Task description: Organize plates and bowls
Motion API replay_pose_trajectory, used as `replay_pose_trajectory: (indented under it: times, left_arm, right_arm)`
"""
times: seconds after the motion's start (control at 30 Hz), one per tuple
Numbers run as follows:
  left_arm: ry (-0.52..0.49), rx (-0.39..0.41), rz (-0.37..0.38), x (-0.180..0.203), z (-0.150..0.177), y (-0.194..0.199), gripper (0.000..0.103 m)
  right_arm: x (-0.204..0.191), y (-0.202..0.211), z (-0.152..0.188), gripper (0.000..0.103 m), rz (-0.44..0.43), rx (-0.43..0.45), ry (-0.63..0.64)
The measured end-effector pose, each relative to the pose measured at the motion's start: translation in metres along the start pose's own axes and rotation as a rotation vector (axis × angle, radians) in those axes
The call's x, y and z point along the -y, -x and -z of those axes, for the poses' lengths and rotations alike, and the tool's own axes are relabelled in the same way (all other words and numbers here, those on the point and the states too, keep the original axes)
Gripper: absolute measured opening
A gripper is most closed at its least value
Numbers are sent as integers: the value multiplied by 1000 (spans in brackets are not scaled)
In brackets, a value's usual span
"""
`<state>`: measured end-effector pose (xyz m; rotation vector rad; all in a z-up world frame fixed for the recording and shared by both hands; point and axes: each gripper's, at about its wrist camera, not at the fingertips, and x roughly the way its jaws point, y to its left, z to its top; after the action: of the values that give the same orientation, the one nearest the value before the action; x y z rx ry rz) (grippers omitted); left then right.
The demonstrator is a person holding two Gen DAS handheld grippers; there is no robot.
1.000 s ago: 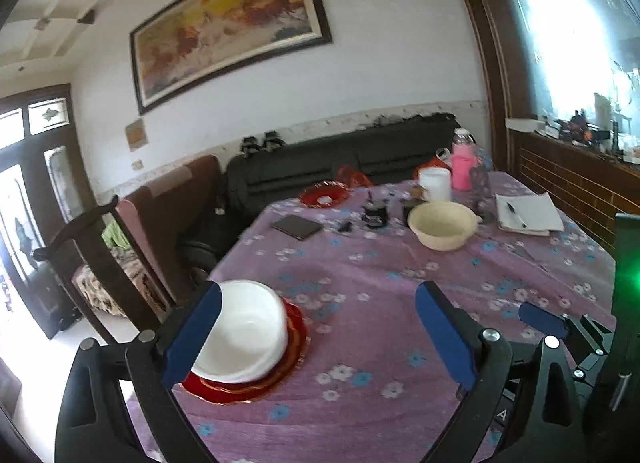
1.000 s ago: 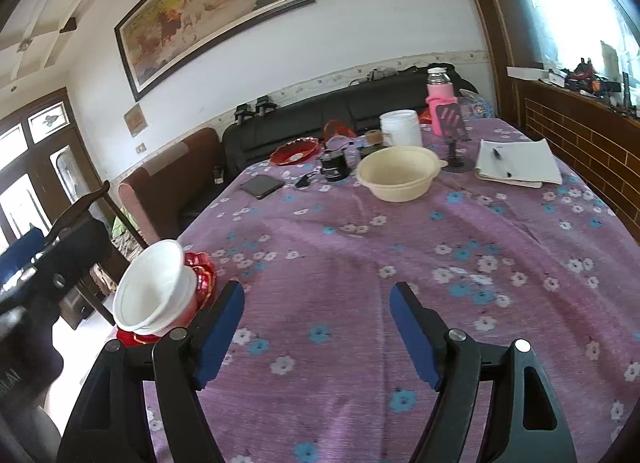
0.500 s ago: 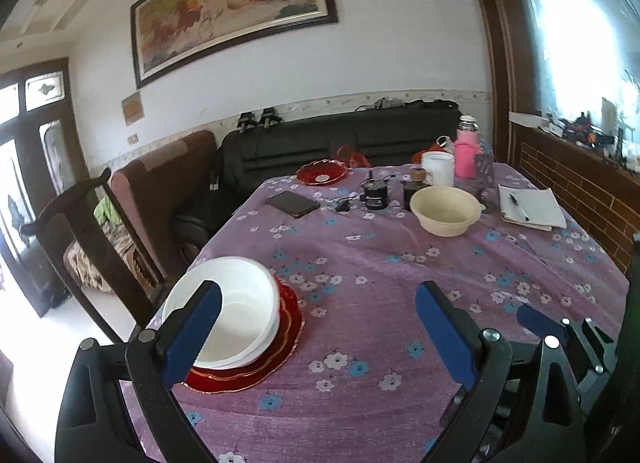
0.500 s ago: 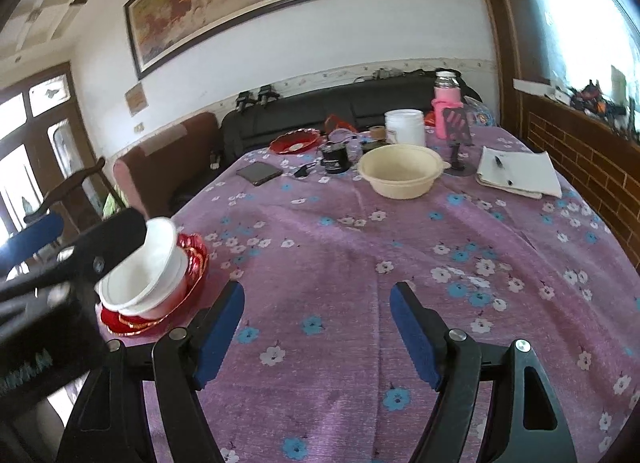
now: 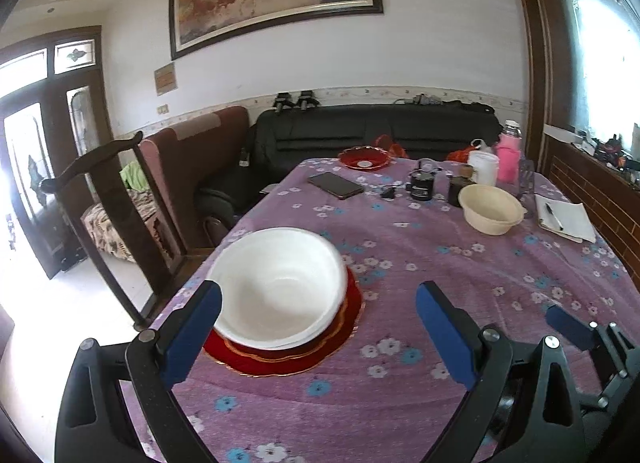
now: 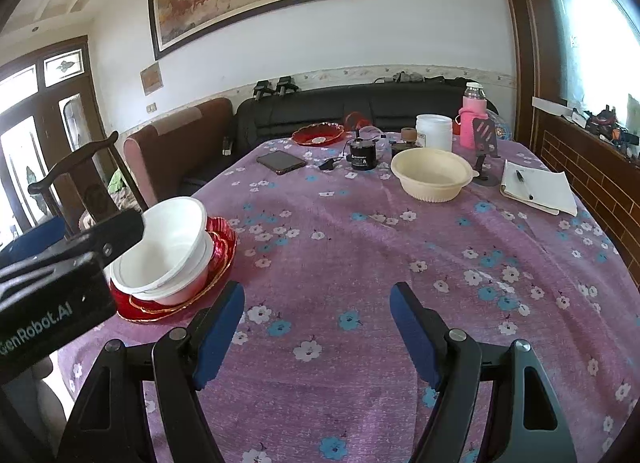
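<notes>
White bowls sit nested on a stack of red plates near the table's left edge. A cream bowl rests far right, and another red plate lies at the far end. My left gripper stands open, its left finger just in front of the white bowls, nothing between the fingers. My right gripper stays open over bare tablecloth, to the right of the stack. The left gripper's body hides part of the stack in the right wrist view.
A purple flowered tablecloth covers the table. A phone, black canister, white jar, pink bottle and notebook with pen lie at the far side. A wooden chair stands left of the table.
Both grippers have rolled and shifted, so the room looks more upright. The white bowls and red plates now sit closer to my left gripper. Both stay open.
</notes>
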<state>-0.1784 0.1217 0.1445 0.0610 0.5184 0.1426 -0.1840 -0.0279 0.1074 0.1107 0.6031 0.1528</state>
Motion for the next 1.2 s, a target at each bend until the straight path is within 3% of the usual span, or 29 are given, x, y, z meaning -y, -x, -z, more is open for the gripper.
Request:
replay_pose_trajectory:
  times: [0.4,1.2]
  left_arm:
    - [29,-17,0,-18,10,-9,97]
    - [59,-42,14,-29,13,-16,97]
  right_arm:
    - [-25,-2,2,79,4,-3,56]
    - [-36,-2,3,80,4,2,70]
